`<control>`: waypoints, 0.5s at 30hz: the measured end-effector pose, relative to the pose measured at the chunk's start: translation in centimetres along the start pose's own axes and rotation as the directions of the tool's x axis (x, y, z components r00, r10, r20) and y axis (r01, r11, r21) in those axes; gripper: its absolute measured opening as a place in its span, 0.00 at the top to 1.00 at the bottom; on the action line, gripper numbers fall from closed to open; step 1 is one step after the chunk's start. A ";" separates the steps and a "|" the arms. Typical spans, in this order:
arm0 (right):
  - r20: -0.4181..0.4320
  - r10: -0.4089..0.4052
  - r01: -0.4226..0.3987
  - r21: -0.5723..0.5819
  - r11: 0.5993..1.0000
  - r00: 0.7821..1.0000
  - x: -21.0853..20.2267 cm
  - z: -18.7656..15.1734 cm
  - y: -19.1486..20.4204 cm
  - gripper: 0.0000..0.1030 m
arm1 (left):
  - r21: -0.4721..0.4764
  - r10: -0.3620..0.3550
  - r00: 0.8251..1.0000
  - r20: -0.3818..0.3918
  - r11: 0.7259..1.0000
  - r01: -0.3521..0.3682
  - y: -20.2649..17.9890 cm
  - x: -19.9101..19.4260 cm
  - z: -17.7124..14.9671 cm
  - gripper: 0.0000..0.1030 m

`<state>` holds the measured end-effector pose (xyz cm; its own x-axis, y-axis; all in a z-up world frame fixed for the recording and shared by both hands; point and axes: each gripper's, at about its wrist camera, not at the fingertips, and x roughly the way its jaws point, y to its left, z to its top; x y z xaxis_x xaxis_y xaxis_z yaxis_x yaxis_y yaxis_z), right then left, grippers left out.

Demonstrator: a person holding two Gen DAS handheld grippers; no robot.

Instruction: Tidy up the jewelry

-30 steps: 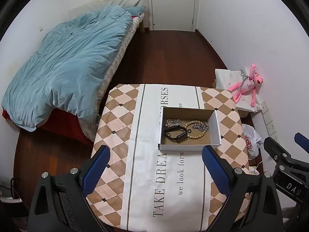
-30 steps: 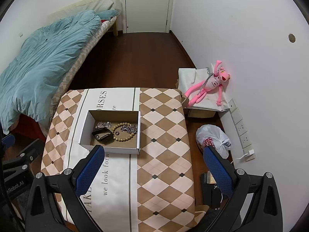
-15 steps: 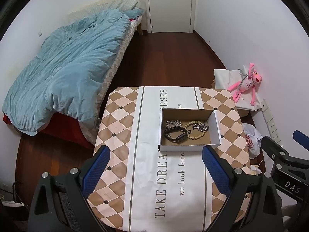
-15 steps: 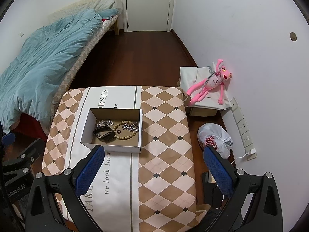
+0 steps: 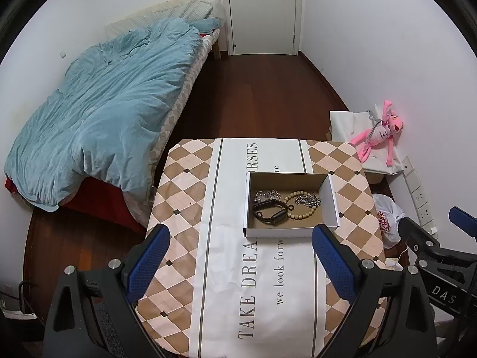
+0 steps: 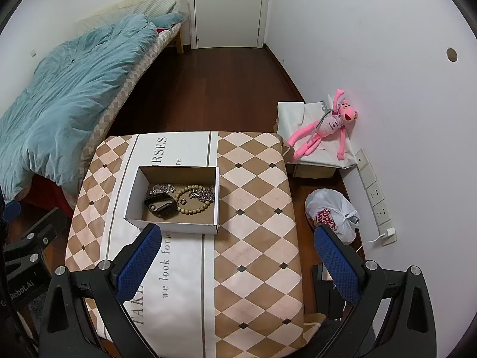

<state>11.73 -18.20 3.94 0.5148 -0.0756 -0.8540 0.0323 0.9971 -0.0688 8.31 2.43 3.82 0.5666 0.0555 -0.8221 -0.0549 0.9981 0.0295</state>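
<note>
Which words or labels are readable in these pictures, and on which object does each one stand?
"TAKE DREA": tablecloth, rest hidden by the left gripper.
"we look forw": tablecloth, cut off by the white box.
"ORSES": tablecloth, start hidden behind the box.
"re": tablecloth, beside "ORSES".
"DAS": the right gripper's body, cut off.
"Robot.AI": the left gripper's body, in the right wrist view.
Red print on the plastic bag: too crumpled to read.

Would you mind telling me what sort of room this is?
Most likely a bedroom: a bed with a blue duvet, a closed door, and a pink plush toy against the wall.
</note>
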 end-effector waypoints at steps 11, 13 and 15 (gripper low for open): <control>0.009 0.003 -0.003 0.004 1.000 1.000 -0.4 0.2 -0.1 0.00 | 0.002 0.004 1.000 0.009 1.000 -0.004 0.0 -0.1 0.0 0.06; 0.008 0.004 -0.004 0.000 1.000 1.000 -0.4 0.2 -0.1 0.00 | 0.004 0.002 1.000 0.008 1.000 -0.002 0.0 -0.1 0.0 0.06; 0.005 0.003 -0.003 -0.002 1.000 1.000 -0.3 0.3 -0.1 0.00 | 0.003 0.007 1.000 0.005 1.000 -0.007 0.1 -0.1 0.0 0.06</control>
<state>11.78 -18.32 4.38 0.5189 -0.0726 -0.8518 0.0290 0.9973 -0.0674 8.25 2.50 3.90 0.5704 0.0623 -0.8190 -0.0566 0.9977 0.0365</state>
